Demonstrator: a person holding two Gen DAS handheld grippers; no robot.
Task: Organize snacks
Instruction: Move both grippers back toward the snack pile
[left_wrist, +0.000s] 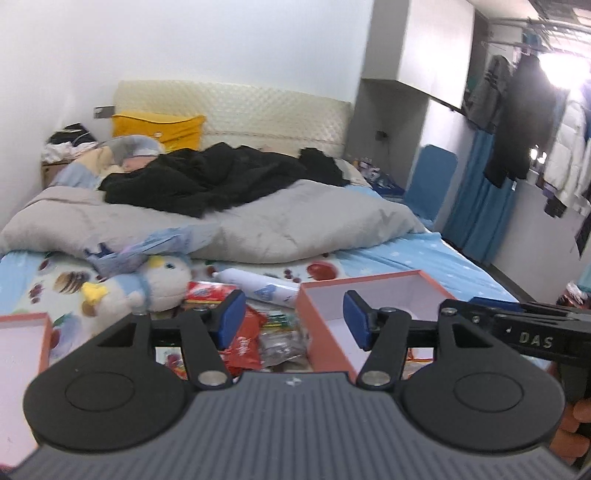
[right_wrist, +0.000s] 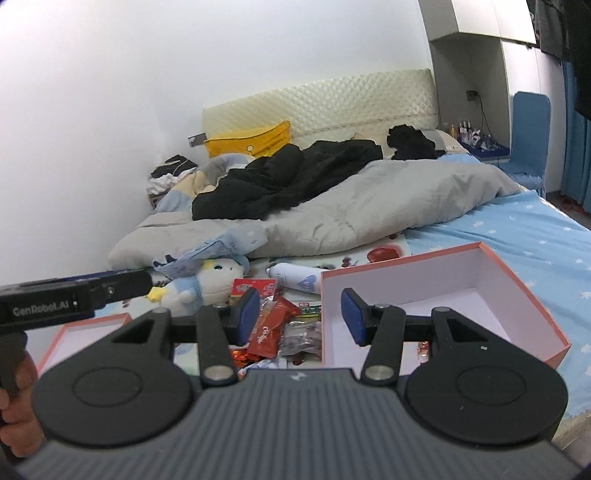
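So we count two hand-held grippers, both over the near edge of the bed (right_wrist: 517, 229). We see the left hand-held gripper (left_wrist: 291, 319) with jaws wide apart and nothing between its blue pads; they look to have just about finished spreading. The right hand-held gripper (right_wrist: 297, 315) has jaws parted too, holding nothing.

We count two open orange boxes: the big box (right_wrist: 509, 280) toward the bed's right edge, white inside, nothing visible in it, and a second box (right_wrist: 74, 332) toward the left edge, only partly visible. One snack pile (right_wrist: 280, 328) lies between them: red wrappers, a clear bag, a red-and-white pack; exact count we cannot tell. It sits just beyond both sets of fingertips, untouched. One white bottle (right_wrist: 295, 278) and one plush toy (right_wrist: 207, 282) lie behind it.

Left wrist view alone shows the hanging clothes (left_wrist: 524, 122). Right wrist view shows the big box's full outline and a hand (right_wrist: 16, 410) gripping the other tool.
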